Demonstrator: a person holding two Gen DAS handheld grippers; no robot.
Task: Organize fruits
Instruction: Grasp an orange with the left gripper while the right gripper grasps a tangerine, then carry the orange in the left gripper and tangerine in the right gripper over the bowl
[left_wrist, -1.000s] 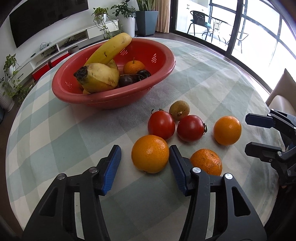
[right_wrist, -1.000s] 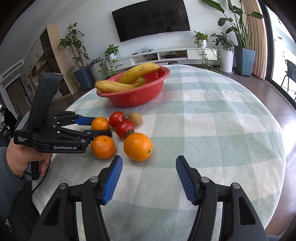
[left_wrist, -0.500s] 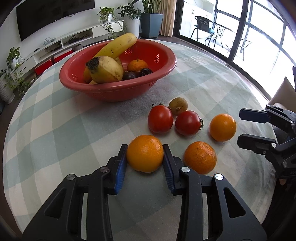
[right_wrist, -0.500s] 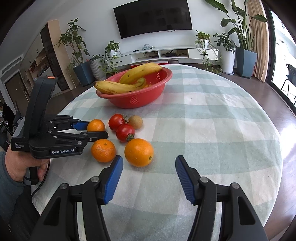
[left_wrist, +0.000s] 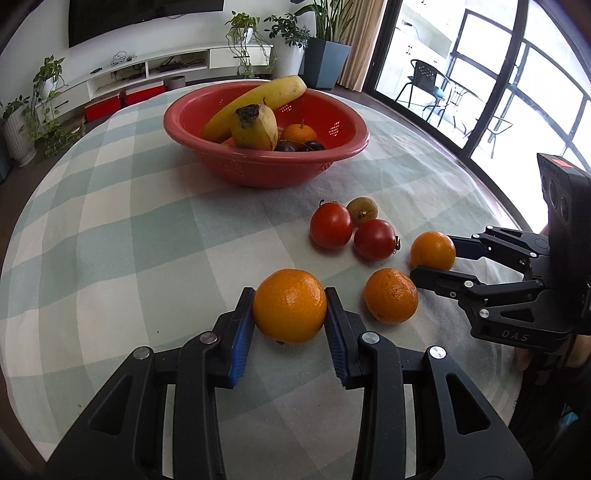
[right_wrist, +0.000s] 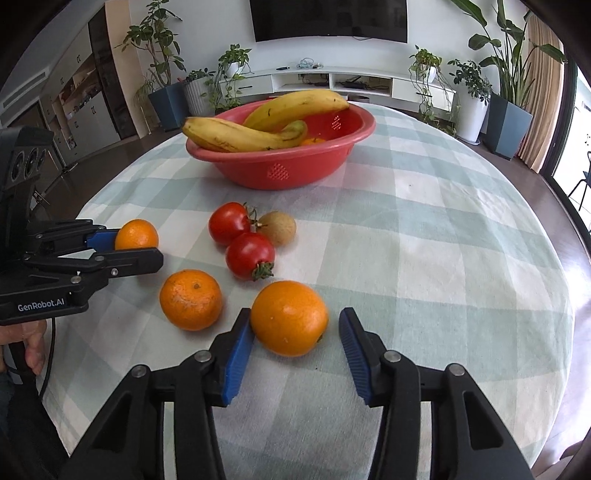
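Note:
My left gripper (left_wrist: 289, 306) is shut on a large orange (left_wrist: 289, 305) just above the checked tablecloth. In the right wrist view it shows at far left (right_wrist: 138, 245), holding that orange (right_wrist: 136, 235). My right gripper (right_wrist: 295, 328) is open around another orange (right_wrist: 289, 317) that lies on the cloth; its left pad touches the fruit. A rough-skinned mandarin (right_wrist: 190, 299), two tomatoes (right_wrist: 250, 256) and a kiwi (right_wrist: 279, 228) lie between them. The red bowl (left_wrist: 343, 147) at the back holds bananas (left_wrist: 258, 99), a mandarin and dark fruit.
The round table's edge (left_wrist: 480, 173) curves close on the right, with a window and chairs beyond. A TV shelf and potted plants stand behind the bowl (right_wrist: 280, 173). A person's hand (right_wrist: 26, 343) holds the left gripper's handle.
My left gripper closed on the large orange and now holds it. My right gripper moved forward, bringing its open fingers around the other orange.

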